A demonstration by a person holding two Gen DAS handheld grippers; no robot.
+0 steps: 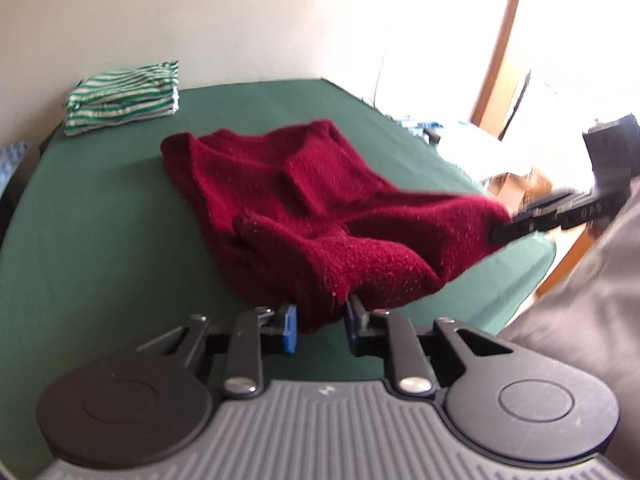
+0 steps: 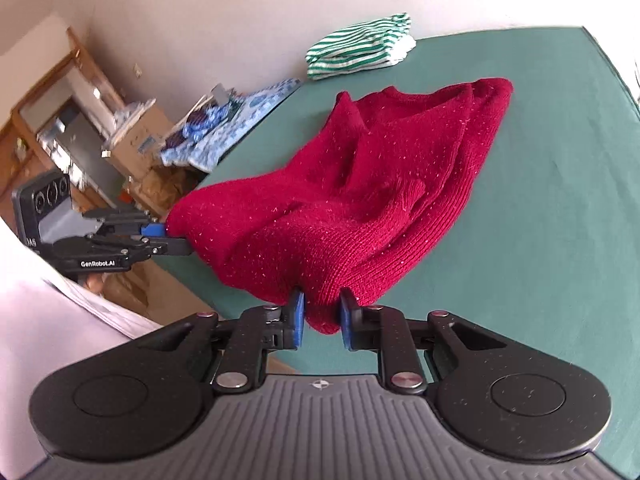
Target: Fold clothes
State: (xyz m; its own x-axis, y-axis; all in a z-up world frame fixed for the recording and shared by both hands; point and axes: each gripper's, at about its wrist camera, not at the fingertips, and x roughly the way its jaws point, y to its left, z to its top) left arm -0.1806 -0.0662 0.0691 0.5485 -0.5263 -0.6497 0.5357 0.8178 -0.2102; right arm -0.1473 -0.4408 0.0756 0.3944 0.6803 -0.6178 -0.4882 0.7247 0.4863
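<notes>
Grippers, left and right, pinching red sweater, seemingly lifted

Light source: daylight from window, upper right of left wrist view
Glare: window area and the wall beside it blown out, no detail
Exposure: green table and red sweater evenly lit, colours clean
Shadows: soft, under sweater folds only
Blur: motion smear on right gripper in left view; clutter beyond table edge soft
Distortion: strong fisheye, table edges bowed, dark vignette in corners
</notes>
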